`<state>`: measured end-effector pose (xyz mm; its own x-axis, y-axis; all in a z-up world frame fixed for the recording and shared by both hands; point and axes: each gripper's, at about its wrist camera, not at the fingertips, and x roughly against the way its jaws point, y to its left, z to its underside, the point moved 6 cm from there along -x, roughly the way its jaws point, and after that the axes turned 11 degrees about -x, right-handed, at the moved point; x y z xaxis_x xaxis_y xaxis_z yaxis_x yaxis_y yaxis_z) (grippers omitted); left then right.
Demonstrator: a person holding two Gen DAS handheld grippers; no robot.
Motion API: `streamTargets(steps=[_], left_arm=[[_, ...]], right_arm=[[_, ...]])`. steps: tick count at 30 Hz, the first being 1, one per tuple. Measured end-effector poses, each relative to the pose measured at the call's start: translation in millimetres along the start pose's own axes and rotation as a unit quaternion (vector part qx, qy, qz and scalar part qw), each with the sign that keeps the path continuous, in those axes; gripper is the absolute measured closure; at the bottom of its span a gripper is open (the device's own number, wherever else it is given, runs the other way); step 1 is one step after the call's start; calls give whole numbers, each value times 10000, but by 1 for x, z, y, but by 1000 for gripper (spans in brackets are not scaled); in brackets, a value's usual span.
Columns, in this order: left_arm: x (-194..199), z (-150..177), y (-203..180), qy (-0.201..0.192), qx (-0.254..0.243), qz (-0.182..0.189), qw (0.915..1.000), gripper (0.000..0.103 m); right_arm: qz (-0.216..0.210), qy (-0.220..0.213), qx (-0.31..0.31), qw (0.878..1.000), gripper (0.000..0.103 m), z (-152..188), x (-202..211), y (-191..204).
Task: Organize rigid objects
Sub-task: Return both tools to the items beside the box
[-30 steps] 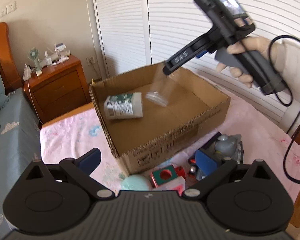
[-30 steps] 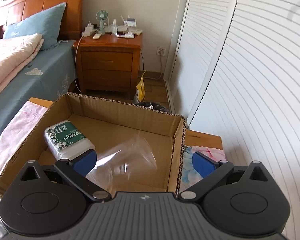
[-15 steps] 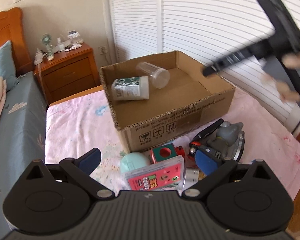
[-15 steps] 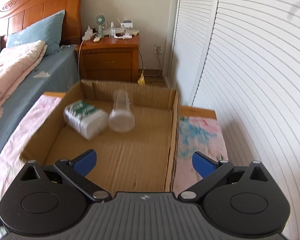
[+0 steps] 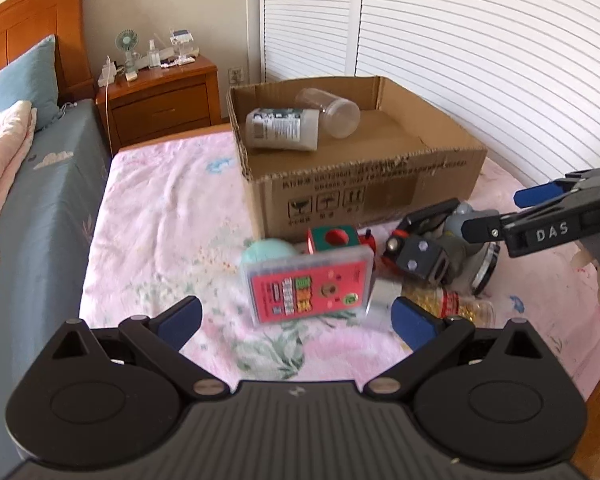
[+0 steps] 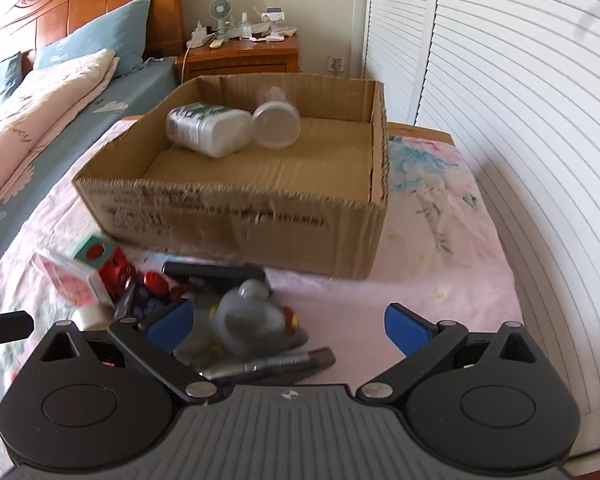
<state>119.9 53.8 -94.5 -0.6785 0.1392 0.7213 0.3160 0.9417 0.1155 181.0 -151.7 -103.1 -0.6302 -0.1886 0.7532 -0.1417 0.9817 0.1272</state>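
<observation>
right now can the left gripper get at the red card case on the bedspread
Probably yes: the left gripper has its jaws open and empty, and the red card case lies just ahead, on top of the clutter with nothing over it.

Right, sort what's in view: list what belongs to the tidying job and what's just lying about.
Job:
cardboard box
white bottle and clear jar, both lying in the box
red card case
green cube
teal ball
grey toy

Lying about:
nightstand
desk fan
blue pillow
</observation>
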Motion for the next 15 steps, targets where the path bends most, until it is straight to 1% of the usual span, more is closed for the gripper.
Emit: streamTargets(steps=[5,9,15], left_arm=[[-1,8,-2,62,111,59,9999,3],[-3,13,-4,124,115,46,9998,3],[-6,15,-3,165,169,69,9997,3]], right_arm=[[1,52,-53,10000,0,11,-10,-5],[-123,42,-226,9997,0,15,-8,-11],[-115,122,-289,9994,0,32,-1,-23]])
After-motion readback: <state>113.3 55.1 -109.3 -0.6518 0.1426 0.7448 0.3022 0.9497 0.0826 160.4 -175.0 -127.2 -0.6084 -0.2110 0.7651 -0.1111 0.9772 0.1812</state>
